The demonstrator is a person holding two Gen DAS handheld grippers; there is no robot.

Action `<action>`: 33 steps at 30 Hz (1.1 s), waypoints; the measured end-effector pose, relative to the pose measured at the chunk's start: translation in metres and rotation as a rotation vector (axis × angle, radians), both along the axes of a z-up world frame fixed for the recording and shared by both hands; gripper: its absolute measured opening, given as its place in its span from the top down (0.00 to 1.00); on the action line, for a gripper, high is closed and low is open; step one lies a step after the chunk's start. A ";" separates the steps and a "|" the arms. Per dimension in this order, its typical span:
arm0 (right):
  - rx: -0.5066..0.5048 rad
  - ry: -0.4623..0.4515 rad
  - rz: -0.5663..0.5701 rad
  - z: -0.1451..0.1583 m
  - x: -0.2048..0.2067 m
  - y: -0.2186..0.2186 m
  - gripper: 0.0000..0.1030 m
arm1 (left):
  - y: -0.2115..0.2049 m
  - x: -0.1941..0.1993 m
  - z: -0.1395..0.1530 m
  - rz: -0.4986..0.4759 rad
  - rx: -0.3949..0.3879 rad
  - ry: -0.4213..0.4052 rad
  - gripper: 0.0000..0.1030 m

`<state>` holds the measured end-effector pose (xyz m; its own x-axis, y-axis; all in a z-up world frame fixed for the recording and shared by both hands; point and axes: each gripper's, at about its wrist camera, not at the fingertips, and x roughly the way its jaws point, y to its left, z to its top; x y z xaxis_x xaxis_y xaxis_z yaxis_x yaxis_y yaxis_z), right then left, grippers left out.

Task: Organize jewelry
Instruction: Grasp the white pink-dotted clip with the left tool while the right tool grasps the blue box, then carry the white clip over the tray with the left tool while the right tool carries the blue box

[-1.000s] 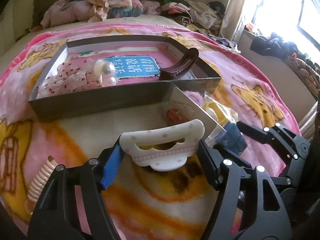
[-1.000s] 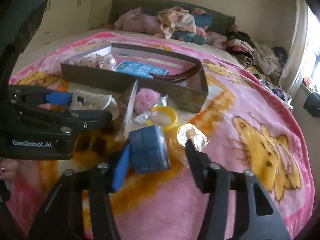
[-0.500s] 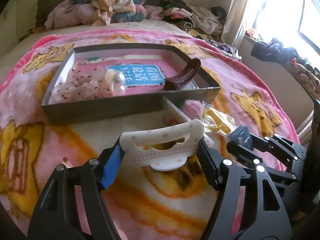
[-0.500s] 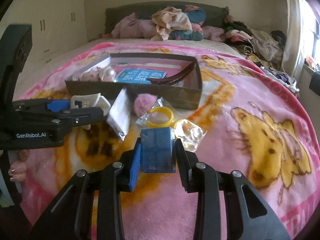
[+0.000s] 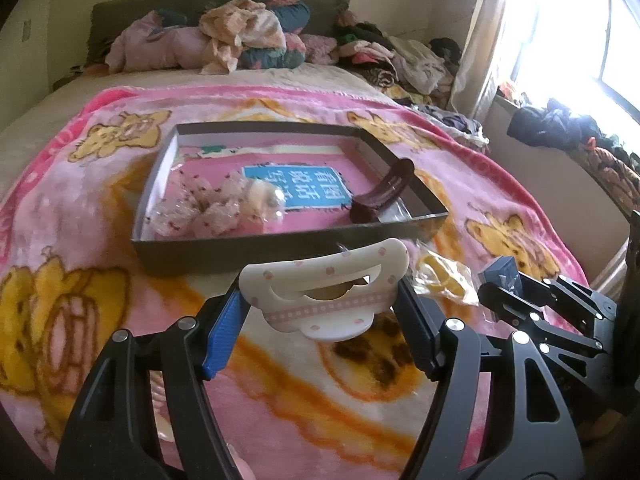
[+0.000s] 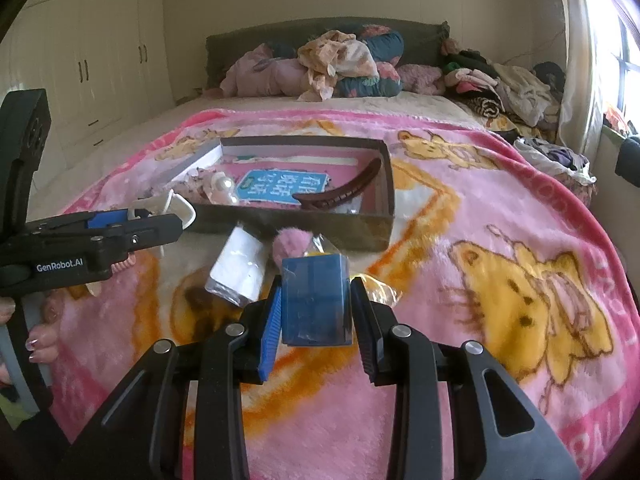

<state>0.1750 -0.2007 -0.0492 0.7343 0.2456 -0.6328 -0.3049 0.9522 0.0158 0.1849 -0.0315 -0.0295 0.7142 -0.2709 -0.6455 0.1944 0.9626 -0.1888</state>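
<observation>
Both grippers are holding, above the fleecy blanket (image 6: 500, 208).

My left gripper (image 5: 324, 312) is clamping a glossy white curved clip (image 5: 326, 288); my right gripper (image 6: 316, 300) is squeezing a boxy blue, seemingly plastic case (image 6: 316, 300), both hovering near the shallow tray (image 5: 280, 250).

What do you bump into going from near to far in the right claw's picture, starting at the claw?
Right claw shut on the blue box → pink pom-pom → dark tray with the brown hair clip inside → pile of clothes at the headboard.
</observation>
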 end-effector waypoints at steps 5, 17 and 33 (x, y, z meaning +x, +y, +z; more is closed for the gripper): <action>0.001 -0.007 0.012 0.005 0.004 0.010 0.69 | 0.013 0.000 0.006 0.029 -0.009 -0.016 0.41; 0.007 -0.028 0.025 0.016 0.019 0.026 0.69 | 0.041 0.005 0.010 0.087 -0.037 -0.024 0.41; 0.017 -0.045 0.029 0.022 0.046 0.034 0.69 | 0.051 0.019 0.012 0.123 -0.040 -0.031 0.41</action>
